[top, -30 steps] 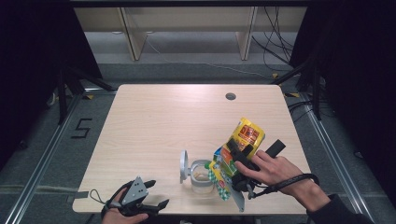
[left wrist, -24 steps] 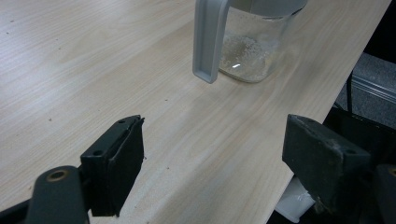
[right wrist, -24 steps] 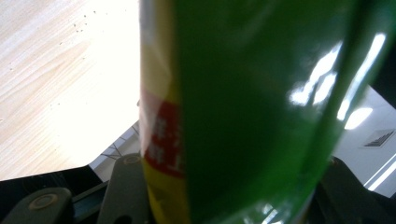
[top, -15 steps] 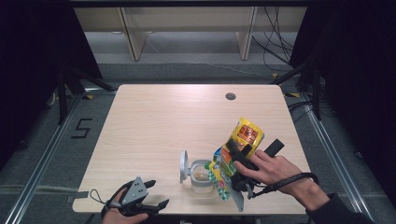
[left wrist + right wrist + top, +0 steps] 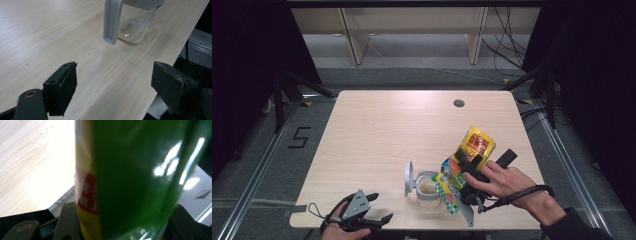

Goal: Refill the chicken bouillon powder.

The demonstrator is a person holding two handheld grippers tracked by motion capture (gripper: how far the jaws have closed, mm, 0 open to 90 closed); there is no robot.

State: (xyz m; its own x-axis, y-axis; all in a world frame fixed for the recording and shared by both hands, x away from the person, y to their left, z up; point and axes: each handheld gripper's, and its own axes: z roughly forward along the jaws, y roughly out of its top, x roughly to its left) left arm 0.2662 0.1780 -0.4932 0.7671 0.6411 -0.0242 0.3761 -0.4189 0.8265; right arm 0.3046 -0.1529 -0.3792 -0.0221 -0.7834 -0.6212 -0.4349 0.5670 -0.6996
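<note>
the right gripper has its jaws clamped on the yellow-green packet, tilted with its lower end over the open glass jar near the counter's front edge. judging by the thin layer of grains in the jar, pouring looks underway but far from finished. the left gripper rests at the front-left edge, jaws wide apart and empty.
</note>
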